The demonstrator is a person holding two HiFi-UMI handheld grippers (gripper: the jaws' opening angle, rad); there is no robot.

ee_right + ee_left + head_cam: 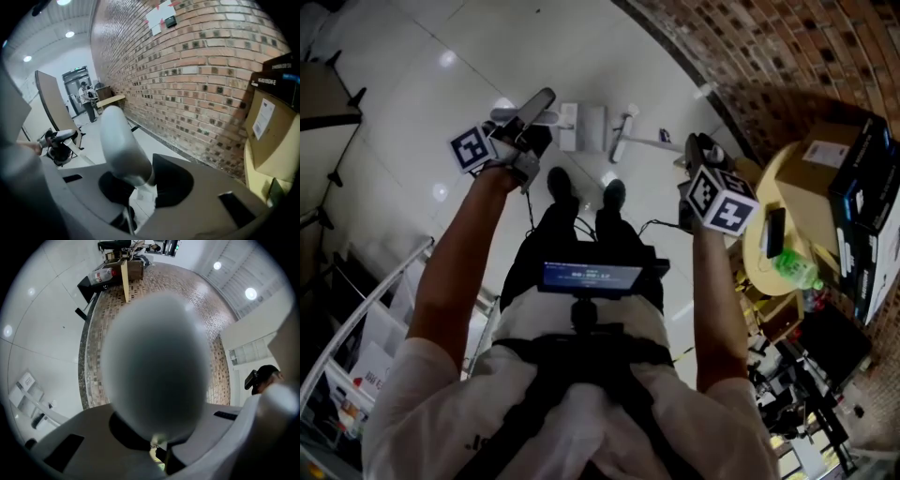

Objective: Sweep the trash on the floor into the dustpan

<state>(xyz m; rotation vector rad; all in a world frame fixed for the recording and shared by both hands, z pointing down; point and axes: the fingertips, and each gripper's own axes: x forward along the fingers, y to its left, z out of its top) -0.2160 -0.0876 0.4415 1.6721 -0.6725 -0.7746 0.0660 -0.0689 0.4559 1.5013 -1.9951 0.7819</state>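
Grey handles fill both tools: left gripper (157,445) clenched on one handle (154,366), right gripper (140,192) clamped round a second handle (119,140) — above white floor tiles (412,112), brick wall (187,70) close by.

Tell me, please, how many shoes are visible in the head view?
2. Both are black, side by side on the white floor: the left shoe and the right shoe. No other seems hidden.
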